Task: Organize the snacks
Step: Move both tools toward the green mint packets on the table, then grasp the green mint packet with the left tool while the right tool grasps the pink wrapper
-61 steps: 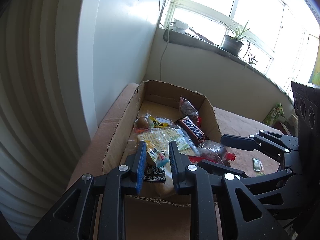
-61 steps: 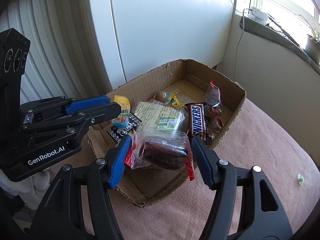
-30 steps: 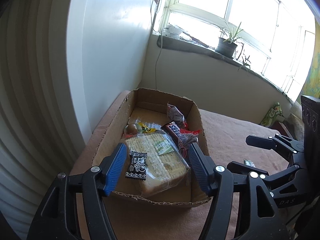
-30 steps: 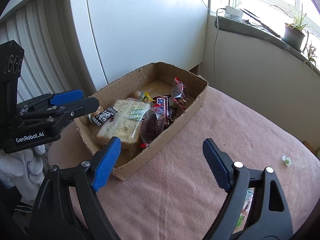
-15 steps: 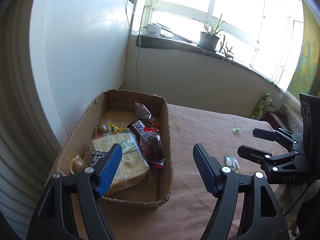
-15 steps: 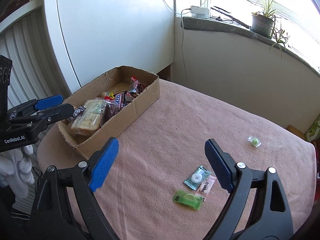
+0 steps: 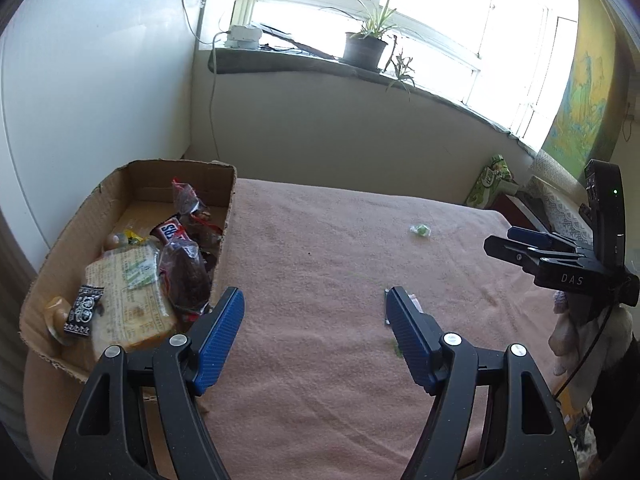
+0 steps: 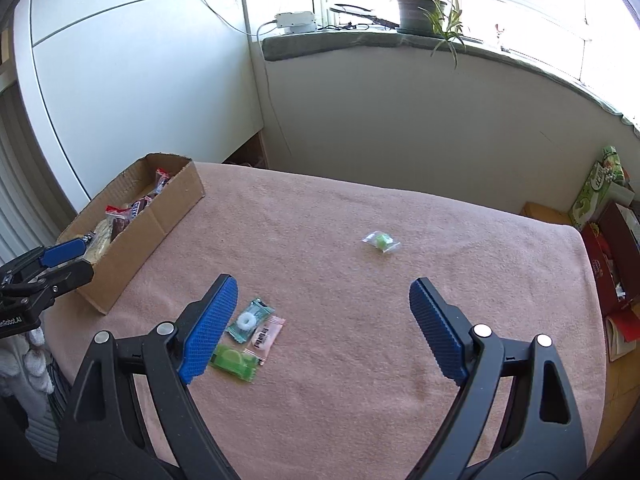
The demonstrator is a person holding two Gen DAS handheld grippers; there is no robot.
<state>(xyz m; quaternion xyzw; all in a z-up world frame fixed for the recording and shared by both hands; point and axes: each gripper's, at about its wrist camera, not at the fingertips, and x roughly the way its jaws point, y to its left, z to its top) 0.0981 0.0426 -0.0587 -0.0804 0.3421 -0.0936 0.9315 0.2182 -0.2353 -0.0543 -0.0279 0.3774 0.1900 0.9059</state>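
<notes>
A cardboard box (image 7: 226,216) (image 8: 168,208) at the table's left holds several snacks: a Snickers bar (image 7: 170,230), a dark wrapped cake (image 7: 186,276) and a pale cracker pack (image 7: 128,292). On the pink cloth lie a teal ring-candy packet (image 8: 249,320), a pink packet (image 8: 266,338), a green packet (image 8: 234,360) and a small green candy (image 8: 381,241) (image 7: 420,230). My left gripper (image 7: 314,320) is open and empty, right of the box. My right gripper (image 8: 320,328) is open and empty above the cloth, its left finger (image 8: 208,328) beside the three packets.
The pink cloth table (image 8: 360,420) ends at its right edge near red and green boxes (image 8: 600,216). A white cabinet (image 8: 140,80) stands behind the cardboard box. A windowsill with a potted plant (image 8: 416,16) runs along the back wall.
Both grippers opened over the box, left their snacks in it, then drew back and swung right over the cloth. The loose packets have come into view.
</notes>
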